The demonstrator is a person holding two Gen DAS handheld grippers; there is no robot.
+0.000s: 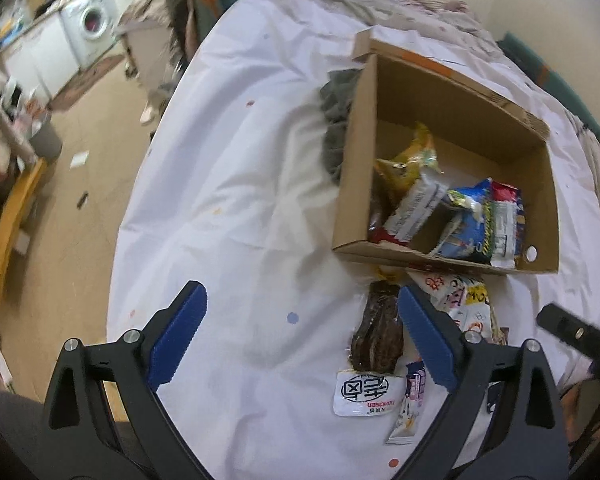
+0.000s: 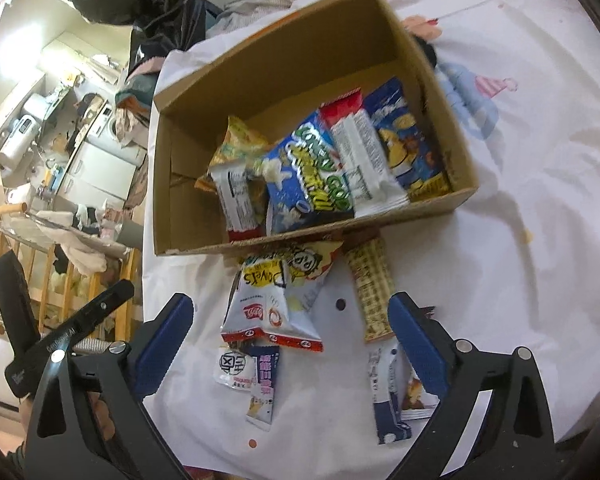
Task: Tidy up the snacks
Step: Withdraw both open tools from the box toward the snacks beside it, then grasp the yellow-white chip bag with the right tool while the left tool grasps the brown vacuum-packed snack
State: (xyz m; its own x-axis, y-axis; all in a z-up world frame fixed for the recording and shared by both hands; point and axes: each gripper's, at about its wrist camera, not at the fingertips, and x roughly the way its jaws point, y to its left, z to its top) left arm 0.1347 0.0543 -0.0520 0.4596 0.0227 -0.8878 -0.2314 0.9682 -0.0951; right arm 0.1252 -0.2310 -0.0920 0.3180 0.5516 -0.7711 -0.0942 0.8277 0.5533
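Observation:
An open cardboard box (image 1: 460, 92) (image 2: 284, 64) sits on a white sheet and holds several snack packets, among them a blue popcorn bag (image 2: 308, 176) and a yellow bag (image 1: 410, 158). More packets lie loose in front of the box: a brown bar (image 1: 378, 330), a white and red packet (image 2: 268, 312), a long yellow wafer pack (image 2: 370, 288) and a small purple sachet (image 2: 262, 388). My left gripper (image 1: 302, 308) is open and empty, left of the brown bar. My right gripper (image 2: 292, 320) is open and empty above the loose packets.
The sheet-covered table (image 1: 240, 200) drops off to a tan floor (image 1: 80, 184) on the left. A grey cloth (image 1: 336, 120) lies against the box's left wall. A washing machine (image 1: 92, 24) and cluttered furniture stand far left.

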